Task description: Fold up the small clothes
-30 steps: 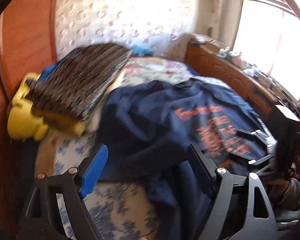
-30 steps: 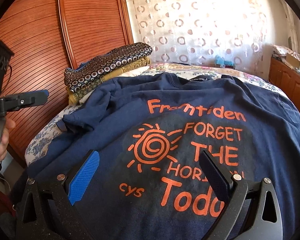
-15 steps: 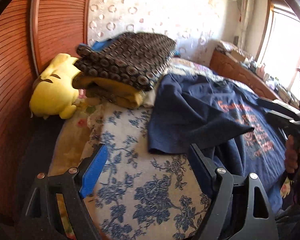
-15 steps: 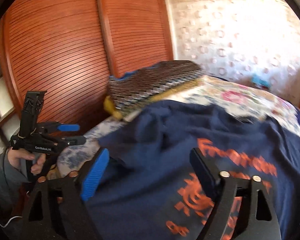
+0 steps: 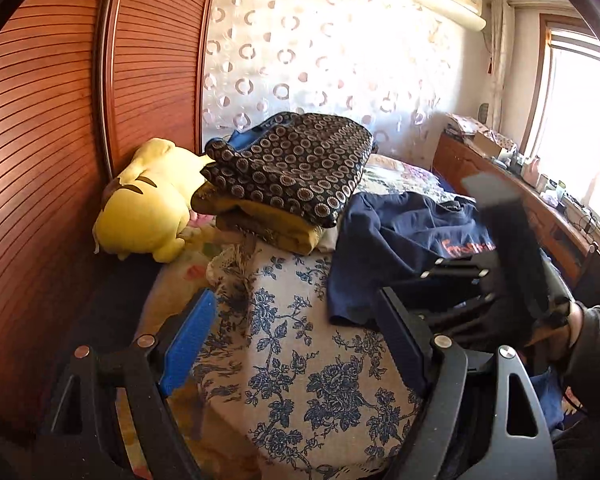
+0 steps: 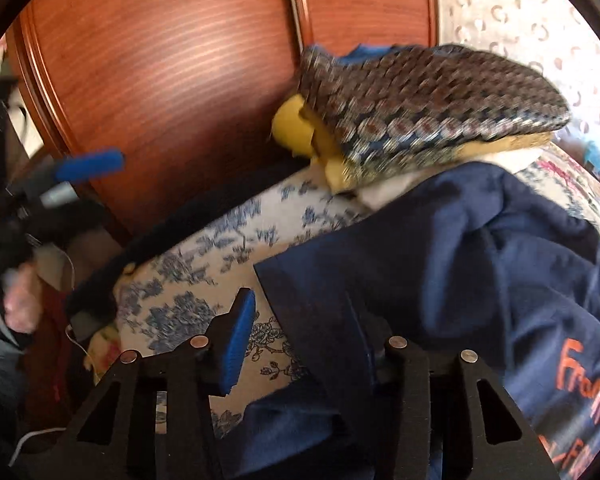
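Observation:
A navy T-shirt (image 5: 400,232) with orange print lies spread on the floral bedsheet (image 5: 300,380). My left gripper (image 5: 296,344) hovers open over bare sheet, just left of the shirt's sleeve edge, with nothing between its fingers. My right gripper (image 6: 300,332) points down at that same sleeve edge of the T-shirt (image 6: 460,260), and its jaws are closing. Navy cloth lies between them, but the blue pad (image 6: 240,332) still stands clear of it, over the sheet. In the left wrist view the right gripper (image 5: 456,286) and the hand holding it show at the right.
A stack of folded clothes (image 5: 292,172) topped by a dark ring-patterned piece sits at the bed's far left, beside a yellow plush toy (image 5: 144,204). Wooden wardrobe doors (image 5: 60,140) run along the left. A cluttered wooden dresser (image 5: 540,208) stands on the right under the window.
Both grippers swung left towards the wardrobe. The right one left the printed chest for the sleeve edge and its jaws narrowed. The left one moved off the shirt onto bare sheet, still open.

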The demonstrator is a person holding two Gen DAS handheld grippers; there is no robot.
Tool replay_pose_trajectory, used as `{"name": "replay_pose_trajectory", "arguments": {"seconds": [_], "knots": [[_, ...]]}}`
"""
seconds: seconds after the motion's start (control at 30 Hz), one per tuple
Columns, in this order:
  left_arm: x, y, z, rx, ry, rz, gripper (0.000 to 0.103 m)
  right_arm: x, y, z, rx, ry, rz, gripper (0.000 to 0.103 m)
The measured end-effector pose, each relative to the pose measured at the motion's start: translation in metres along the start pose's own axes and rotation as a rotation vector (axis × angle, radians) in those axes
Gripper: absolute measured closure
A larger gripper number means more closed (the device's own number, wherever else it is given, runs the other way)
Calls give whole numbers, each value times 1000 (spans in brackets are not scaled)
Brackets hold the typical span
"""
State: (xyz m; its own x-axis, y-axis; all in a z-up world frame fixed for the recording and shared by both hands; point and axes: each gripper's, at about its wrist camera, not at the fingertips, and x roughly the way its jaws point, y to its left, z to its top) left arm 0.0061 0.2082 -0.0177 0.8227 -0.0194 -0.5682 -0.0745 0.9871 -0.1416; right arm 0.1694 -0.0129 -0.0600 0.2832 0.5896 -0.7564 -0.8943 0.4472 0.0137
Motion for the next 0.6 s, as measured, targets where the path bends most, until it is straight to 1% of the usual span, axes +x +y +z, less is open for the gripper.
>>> {"name": "replay_pose_trajectory", "arguments": {"seconds": [0.03, 0.1, 0.17, 0.2, 0.23, 0.3, 0.37, 0.47, 0.53, 0.6], "knots": [[-1, 0, 0, 0, -3, -1, 21, 8, 2, -1, -15, 19, -19, 56], [-2, -1, 1, 1, -6, -2, 21, 22, 7, 6, -42, 23, -46, 58], [-2, -4, 2, 1, -9, -7, 21, 27, 10, 9, -56, 29, -87, 69], [-1, -5, 2, 2, -9, -10, 21, 29, 12, 9, -71, 31, -108, 79], [-1, -6, 2, 2, -10, -11, 21, 32, 13, 9, -93, 32, -105, 90], [1, -9, 3, 3, -8, -16, 21, 35, 12, 11, -98, 31, -94, 98], [3, -13, 3, 5, -7, -19, 21, 27, 8, 10, -84, 2, -102, 99], [10, -19, 2, 6, 5, -31, 21, -3, -6, 14, -11, -112, -84, 99], [14, -24, 2, 11, 14, -38, 21, -26, -23, 18, 39, -183, -98, 99], [19, -29, 2, 18, 21, -48, 21, -47, -43, 18, 98, -231, -115, 99]]}}
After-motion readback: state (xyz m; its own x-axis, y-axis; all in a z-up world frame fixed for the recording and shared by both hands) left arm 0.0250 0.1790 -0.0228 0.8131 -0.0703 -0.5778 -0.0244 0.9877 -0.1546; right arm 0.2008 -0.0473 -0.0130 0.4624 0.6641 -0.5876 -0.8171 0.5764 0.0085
